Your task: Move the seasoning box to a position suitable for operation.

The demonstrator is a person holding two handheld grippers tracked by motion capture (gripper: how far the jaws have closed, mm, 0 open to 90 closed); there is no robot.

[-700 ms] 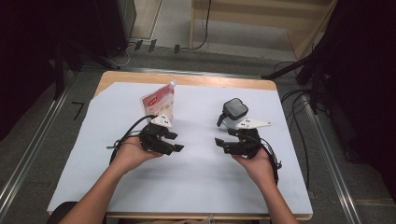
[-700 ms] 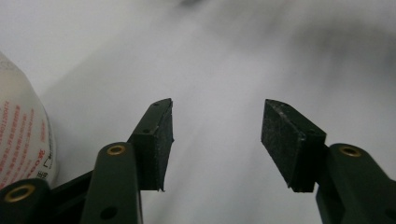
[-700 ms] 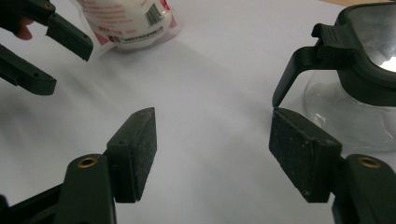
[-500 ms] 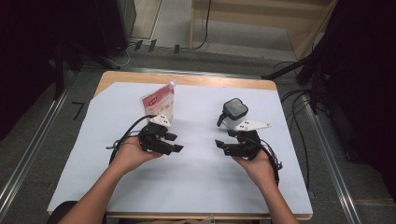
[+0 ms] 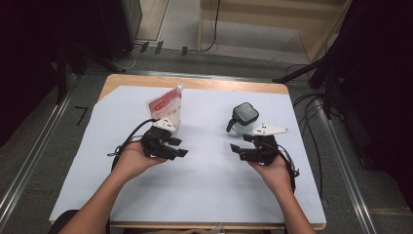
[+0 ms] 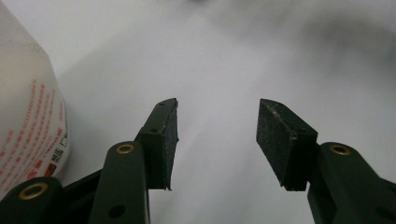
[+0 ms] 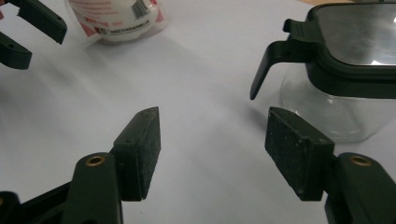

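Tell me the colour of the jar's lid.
Black, with a clear window; the lid shows best in the right gripper view.

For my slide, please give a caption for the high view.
Two hand-held grippers, left gripper and right gripper, open over white sheet, near pouch and jar.

Left gripper (image 5: 179,147) and right gripper (image 5: 237,150) are held low in the hands, tips turned toward each other, jaws parted, nothing gripped between the pads.

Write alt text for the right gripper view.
The right claw, open and holding nothing, hovers over a white table cover. A clear glass jar with a black lid stands at right; a red-printed pouch lies far left.
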